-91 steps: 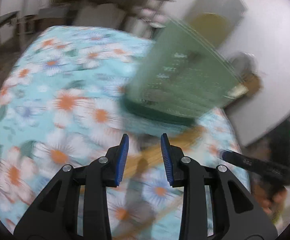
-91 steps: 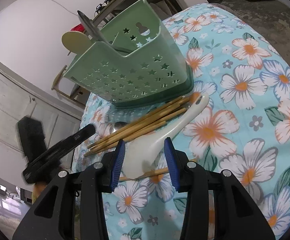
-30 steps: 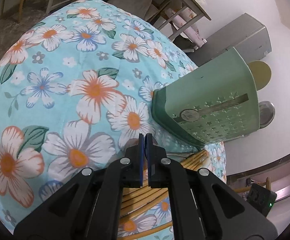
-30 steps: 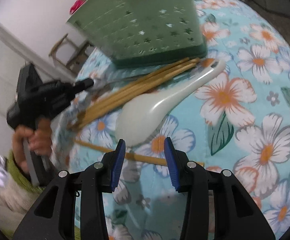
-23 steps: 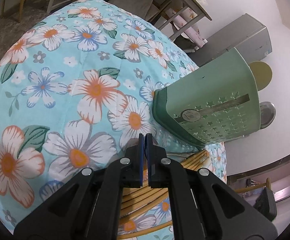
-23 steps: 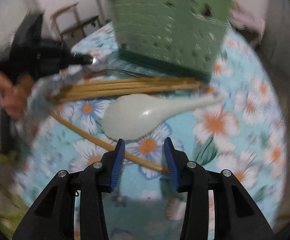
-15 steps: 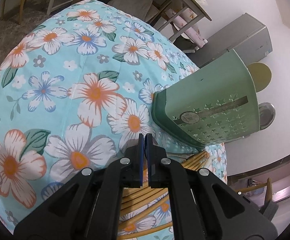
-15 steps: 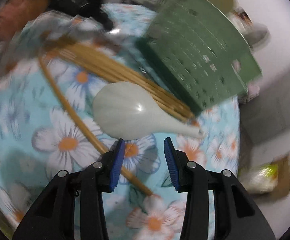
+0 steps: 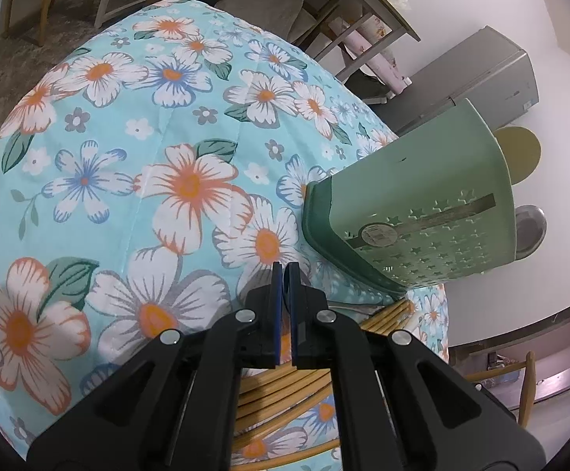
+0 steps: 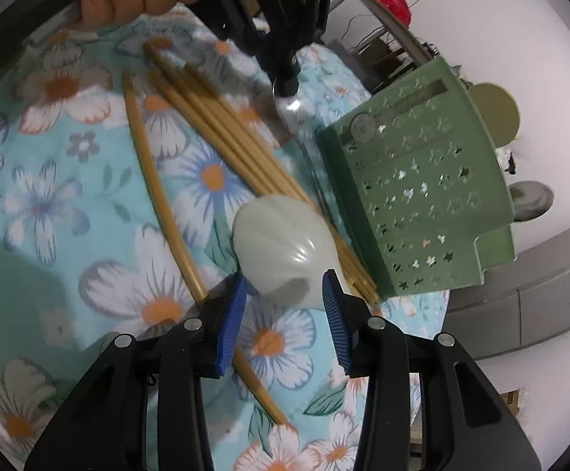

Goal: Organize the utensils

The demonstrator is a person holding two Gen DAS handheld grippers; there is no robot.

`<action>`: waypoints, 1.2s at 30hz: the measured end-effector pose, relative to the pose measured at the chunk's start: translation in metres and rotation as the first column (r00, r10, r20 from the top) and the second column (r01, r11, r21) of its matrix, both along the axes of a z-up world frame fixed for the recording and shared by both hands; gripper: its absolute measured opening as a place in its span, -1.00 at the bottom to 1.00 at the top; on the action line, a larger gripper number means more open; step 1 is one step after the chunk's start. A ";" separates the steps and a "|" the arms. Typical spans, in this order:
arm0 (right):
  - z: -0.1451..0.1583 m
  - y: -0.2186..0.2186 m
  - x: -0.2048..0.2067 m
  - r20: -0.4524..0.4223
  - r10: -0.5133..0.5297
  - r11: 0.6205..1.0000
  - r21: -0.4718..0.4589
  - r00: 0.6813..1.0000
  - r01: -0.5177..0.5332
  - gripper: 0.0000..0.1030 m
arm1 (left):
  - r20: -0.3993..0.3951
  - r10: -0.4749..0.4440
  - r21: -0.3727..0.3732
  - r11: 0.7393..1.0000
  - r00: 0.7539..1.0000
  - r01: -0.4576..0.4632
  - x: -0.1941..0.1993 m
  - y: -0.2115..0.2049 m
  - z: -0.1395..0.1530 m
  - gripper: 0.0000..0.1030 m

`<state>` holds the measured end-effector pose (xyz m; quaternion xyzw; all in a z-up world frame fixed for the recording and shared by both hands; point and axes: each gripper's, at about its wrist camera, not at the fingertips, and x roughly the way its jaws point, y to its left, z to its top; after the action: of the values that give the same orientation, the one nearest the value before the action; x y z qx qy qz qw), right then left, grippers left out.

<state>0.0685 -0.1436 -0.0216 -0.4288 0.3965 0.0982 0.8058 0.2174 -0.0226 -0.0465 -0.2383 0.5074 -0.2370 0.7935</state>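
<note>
A round sticker on the green basket (image 10: 418,200) is too blurred to read. One white spoon (image 10: 285,251) lies beside a bundle of about five chopsticks (image 10: 222,117); one more chopstick (image 10: 159,196) lies apart. The right gripper (image 10: 285,294) stands spread around the spoon; the left gripper (image 9: 284,274) is pressed together on a metal spoon (image 10: 289,108), by the basket (image 9: 422,212).

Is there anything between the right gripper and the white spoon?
Nothing visible. The right gripper is open, and the spoon lies just ahead of its fingertips, partly over the chopsticks beside the green holder.
</note>
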 end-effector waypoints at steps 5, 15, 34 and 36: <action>0.002 0.006 0.005 0.012 -0.007 0.999 0.048 1.000 0.007 -0.23 | -0.001 0.003 0.000 1.000 1.000 -0.003 0.000 0.000 0.000 -0.97; -0.010 0.022 0.027 0.059 -0.024 1.000 -0.011 0.998 0.024 -0.09 | -0.005 0.006 -0.002 1.000 1.000 -0.006 0.001 0.000 -0.001 -0.96; 0.049 0.010 0.002 0.300 -0.203 0.979 0.092 0.932 0.183 -0.98 | 0.310 -0.022 0.105 0.994 0.950 -0.011 -0.040 0.009 0.077 -0.97; 0.059 0.003 0.003 0.317 -0.234 0.971 0.129 0.919 0.203 -0.99 | 0.362 -0.025 0.113 0.993 0.932 -0.018 -0.048 0.014 0.094 -0.97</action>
<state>0.0713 -0.1410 0.0375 -0.3539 0.2964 -0.0472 0.8858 0.1695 -0.0083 0.0474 -0.1437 0.3651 -0.2489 0.8855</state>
